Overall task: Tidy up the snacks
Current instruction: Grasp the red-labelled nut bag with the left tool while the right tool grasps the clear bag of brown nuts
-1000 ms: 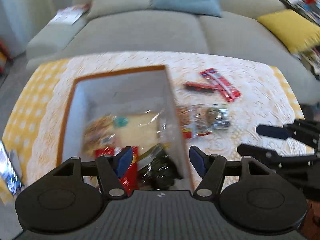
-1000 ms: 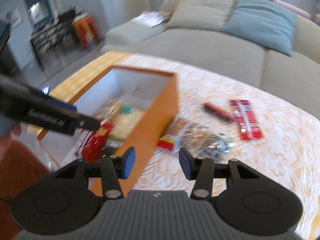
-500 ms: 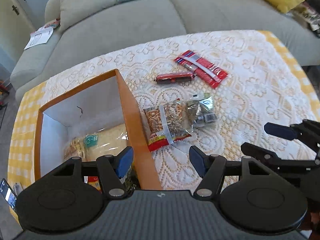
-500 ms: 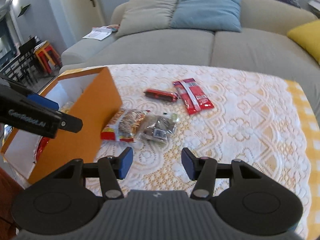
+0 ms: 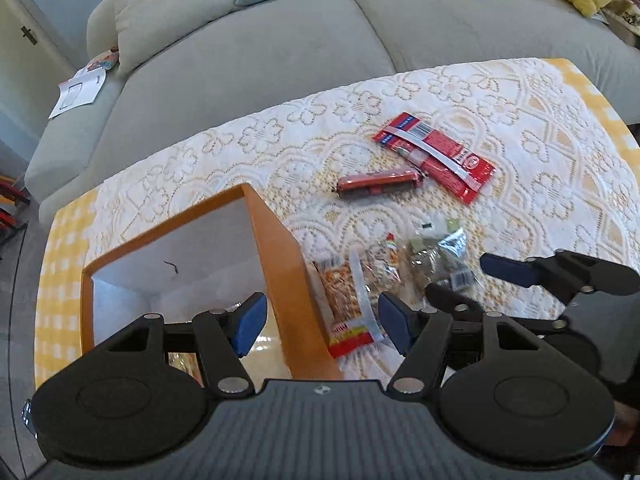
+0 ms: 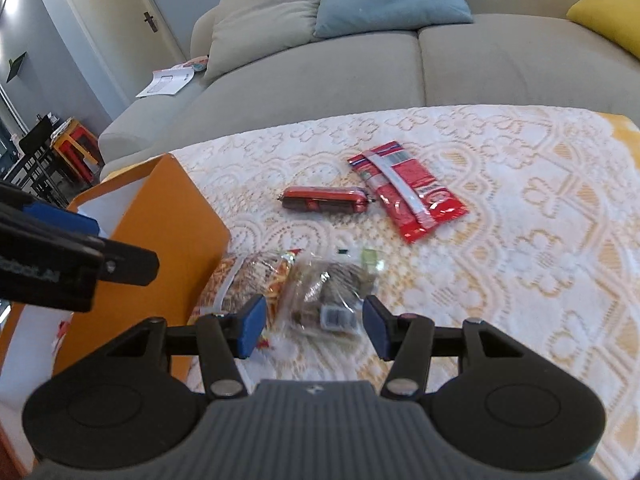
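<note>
Lace-covered table point(image 6: 520, 208): the right gripper point(image 6: 314, 326) has dropped toward the clear snack bag point(image 6: 324, 292), fingers half-open, empty; left gripper point(image 5: 320, 318) open, empty. Orange box point(image 6: 168, 208) at nine o'clock.

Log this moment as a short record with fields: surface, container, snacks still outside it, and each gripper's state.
surface: table with lace cloth
container: orange box, open top, some packets already inside
outside, beside box: peanut packet, clear dark-snack packet
outside, farther off: sausage stick, flat red packet
left gripper: jaws open, astride the box wall, holding nothing
right gripper: jaws open, over the clear packet, not gripping
</note>
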Demonstrator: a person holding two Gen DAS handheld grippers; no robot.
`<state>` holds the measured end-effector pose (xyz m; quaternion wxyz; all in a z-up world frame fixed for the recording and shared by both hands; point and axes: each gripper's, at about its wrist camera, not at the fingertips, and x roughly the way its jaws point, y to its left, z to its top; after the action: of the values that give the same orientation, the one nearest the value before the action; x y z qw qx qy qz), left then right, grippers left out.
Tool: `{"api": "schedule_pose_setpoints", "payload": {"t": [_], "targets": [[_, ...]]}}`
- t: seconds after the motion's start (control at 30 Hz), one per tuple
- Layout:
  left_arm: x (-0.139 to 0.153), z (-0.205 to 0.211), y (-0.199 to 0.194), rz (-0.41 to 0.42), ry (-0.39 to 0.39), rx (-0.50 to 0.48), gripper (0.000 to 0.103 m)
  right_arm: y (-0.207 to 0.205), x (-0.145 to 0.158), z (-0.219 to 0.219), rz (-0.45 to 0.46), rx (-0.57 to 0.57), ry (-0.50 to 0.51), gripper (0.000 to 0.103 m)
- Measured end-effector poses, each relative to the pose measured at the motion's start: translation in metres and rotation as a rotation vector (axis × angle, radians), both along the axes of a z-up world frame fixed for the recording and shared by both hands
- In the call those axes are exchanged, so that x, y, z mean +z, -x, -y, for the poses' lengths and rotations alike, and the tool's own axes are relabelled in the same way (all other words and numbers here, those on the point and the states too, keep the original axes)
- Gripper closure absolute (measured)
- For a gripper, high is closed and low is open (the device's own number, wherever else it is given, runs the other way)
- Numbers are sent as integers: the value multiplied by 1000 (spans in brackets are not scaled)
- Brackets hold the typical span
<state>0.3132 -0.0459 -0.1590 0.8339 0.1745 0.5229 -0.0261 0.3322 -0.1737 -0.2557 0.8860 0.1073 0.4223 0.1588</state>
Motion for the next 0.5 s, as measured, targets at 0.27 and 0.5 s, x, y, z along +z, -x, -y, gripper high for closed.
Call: {"api": "schedule_pose_setpoints", "payload": {"t": [0.27, 0.5], "targets": [[-10, 4, -14, -3, -24, -23, 27, -19, -24, -20, -12, 27, 126, 51], [-9, 21, -16, 47, -109, -79, 27, -14, -30, -18, 38, 68, 142, 56]]}}
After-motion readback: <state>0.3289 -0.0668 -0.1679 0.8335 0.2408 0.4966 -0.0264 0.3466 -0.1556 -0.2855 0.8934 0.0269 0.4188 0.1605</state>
